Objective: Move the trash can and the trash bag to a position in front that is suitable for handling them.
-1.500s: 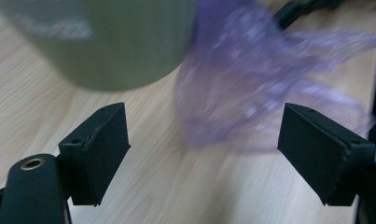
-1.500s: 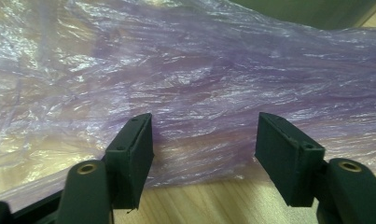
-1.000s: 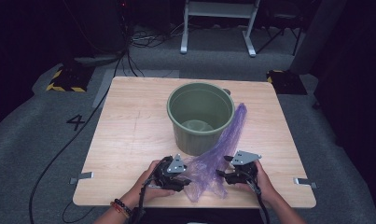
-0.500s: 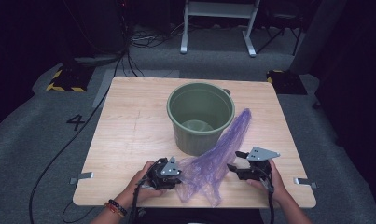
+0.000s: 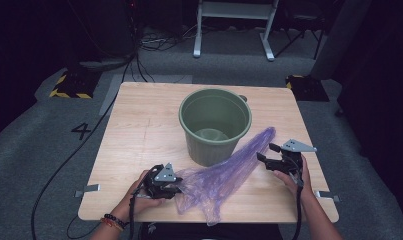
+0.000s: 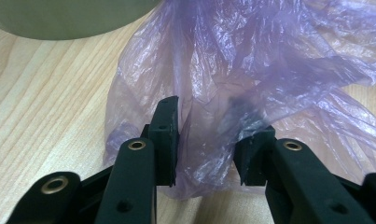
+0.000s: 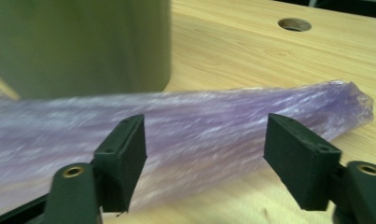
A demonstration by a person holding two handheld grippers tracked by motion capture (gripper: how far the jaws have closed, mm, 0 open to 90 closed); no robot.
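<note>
1. The jaws of the left gripper (image 5: 176,187) stand partway apart with a bunched fold of the purple plastic bag (image 5: 224,175) between them. In the left gripper view one pad touches the film while the other sits half behind it, so whether they truly pinch the film cannot be told. These jaws have just been opening a little after closing.
2. The jaws of the right gripper (image 5: 266,154) stand wide and have just been opening further. In the right gripper view the bag (image 7: 199,130) stretches across in front of the two pads, which do not press on it.
3. The bag lies on the wooden table (image 5: 139,130) as a long, crumpled band. It runs from near the front edge, just beside the left gripper, slantwise up towards the right edge, and passes close by the foot of the bucket.
4. Its wide, rumpled end spreads out near the middle of the front edge; its narrow, twisted end points towards the right edge, just above the right gripper.
5. The green bucket (image 5: 215,125) stands upright near the middle of the table, a little towards the far edge, its mouth open.
6. The left hand (image 5: 139,192) holds its gripper near the front edge, left of the middle; the right hand (image 5: 294,175) holds its gripper close to the right edge.
</note>
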